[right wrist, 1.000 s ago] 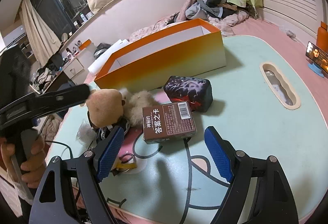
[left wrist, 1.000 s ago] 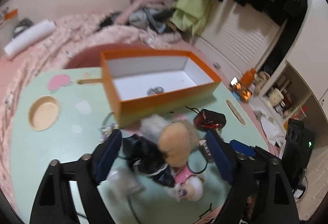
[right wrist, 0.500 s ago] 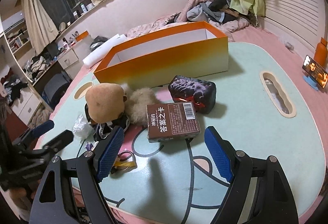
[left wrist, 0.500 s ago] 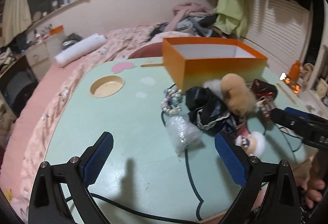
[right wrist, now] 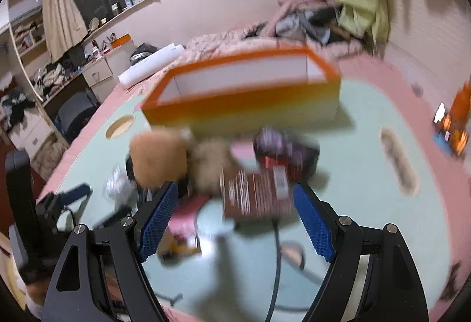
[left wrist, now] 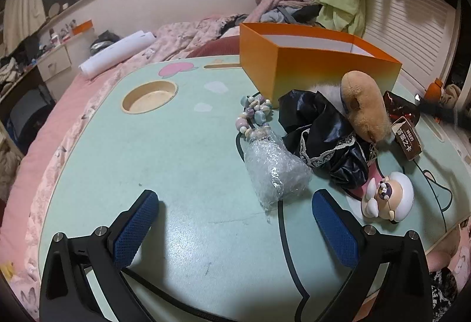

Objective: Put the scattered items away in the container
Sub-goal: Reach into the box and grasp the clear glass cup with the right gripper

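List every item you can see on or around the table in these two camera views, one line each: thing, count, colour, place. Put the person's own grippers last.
box: 1, orange outside, white inside, far side of table, open top
plush toy: 1, tan, in front of box, lying on black cloth
black cloth: 1, black with lace trim, centre of pile
bead bracelet: 1, pale blue, purple and white, left of cloth
bubble wrap bundle: 1, clear, nearest left gripper
figurine: 1, white and cream, right near edge
card box: 1, brown, ahead of right gripper
dark pouch: 1, purple-black and red, behind card box
table: 1, mint green
left gripper: 1, black with blue pads, jaws opening, nothing between
right gripper: 1, black with blue pads, open
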Demonstrator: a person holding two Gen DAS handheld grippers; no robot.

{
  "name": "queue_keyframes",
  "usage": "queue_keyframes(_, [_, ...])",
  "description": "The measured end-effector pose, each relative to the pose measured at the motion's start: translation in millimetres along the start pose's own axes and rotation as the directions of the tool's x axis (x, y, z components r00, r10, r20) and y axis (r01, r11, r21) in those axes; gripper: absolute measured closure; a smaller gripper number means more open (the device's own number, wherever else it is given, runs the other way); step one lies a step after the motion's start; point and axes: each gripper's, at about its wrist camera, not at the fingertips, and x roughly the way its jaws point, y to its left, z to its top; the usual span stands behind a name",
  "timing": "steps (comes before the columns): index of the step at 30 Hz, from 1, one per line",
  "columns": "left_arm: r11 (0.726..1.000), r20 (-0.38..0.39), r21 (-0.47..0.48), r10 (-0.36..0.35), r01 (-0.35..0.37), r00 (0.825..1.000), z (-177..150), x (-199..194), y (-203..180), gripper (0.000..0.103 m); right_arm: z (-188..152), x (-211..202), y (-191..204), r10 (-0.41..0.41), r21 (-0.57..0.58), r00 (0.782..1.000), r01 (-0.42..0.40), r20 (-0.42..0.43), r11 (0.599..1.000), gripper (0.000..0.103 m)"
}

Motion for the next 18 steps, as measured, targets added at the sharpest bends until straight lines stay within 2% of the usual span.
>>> queue_keyframes(4, [1.000,0.001,0.002,0.001,-0.001,1.000,0,-1,-1,0.000,66,0,17,-0.068,-0.065,0.997,0.070,0.026,0.995,0.022])
queue_keyframes(6, [1.000,0.001,0.003,0.001,-0.001,1.000,0,-1,-1,0.000,98,24,22,-0.095,-0.079,0.994,0.091,-0.049,0.993,0.022])
queue_keyframes(8, [1.000,0.001,0.002,0.000,0.000,1.000,-1,-1,-1,0.000,114,49,25,-0.116,-0.084,0.986,0.107,-0.116,0.991,0.022])
queue_keyframes(12, [1.000,0.002,0.004,-0.002,0.002,1.000,1,-3,-2,0.000,121,89,34,-0.160,-0.091,0.967,0.144,-0.197,0.985,0.022])
queue_keyframes(18, [1.000,0.002,0.005,-0.005,0.004,1.000,1,-2,-2,0.000,110,108,54,-0.165,-0.137,0.958,0.136,-0.234,0.981,0.022])
